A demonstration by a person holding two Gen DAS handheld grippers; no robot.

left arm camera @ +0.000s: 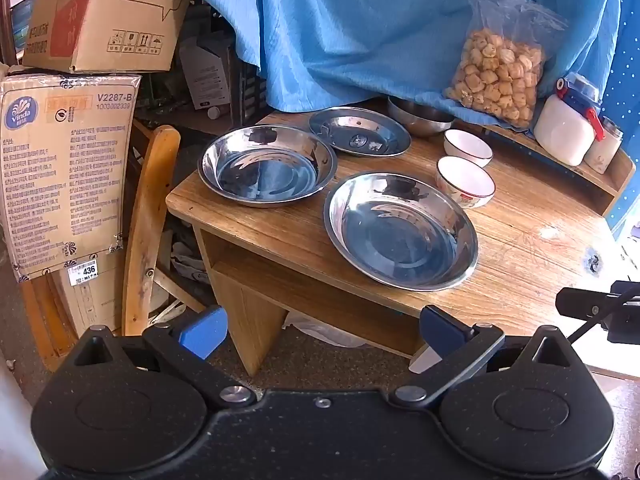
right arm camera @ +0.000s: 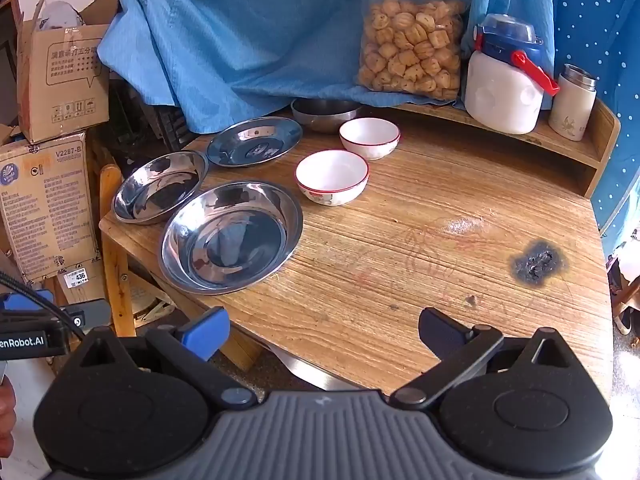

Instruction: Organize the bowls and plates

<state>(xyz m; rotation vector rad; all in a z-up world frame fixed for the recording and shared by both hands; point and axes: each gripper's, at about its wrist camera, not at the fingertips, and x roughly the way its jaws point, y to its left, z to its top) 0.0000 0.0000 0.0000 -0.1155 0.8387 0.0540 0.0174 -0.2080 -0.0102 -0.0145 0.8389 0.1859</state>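
Note:
Three shallow steel plates lie on the wooden table: a near one, one at the left edge, and a flatter far one. Two white red-rimmed bowls stand to their right, also in the right wrist view. A steel bowl sits at the back under the blue cloth. My left gripper hangs open off the table's front-left corner. My right gripper is open over the front edge. Neither holds anything.
A blue cloth drapes the back. A bag of snacks, a white jug and a small flask stand on a raised shelf at the back right. Cardboard boxes and a wooden chair crowd the left. A burn mark scars the tabletop.

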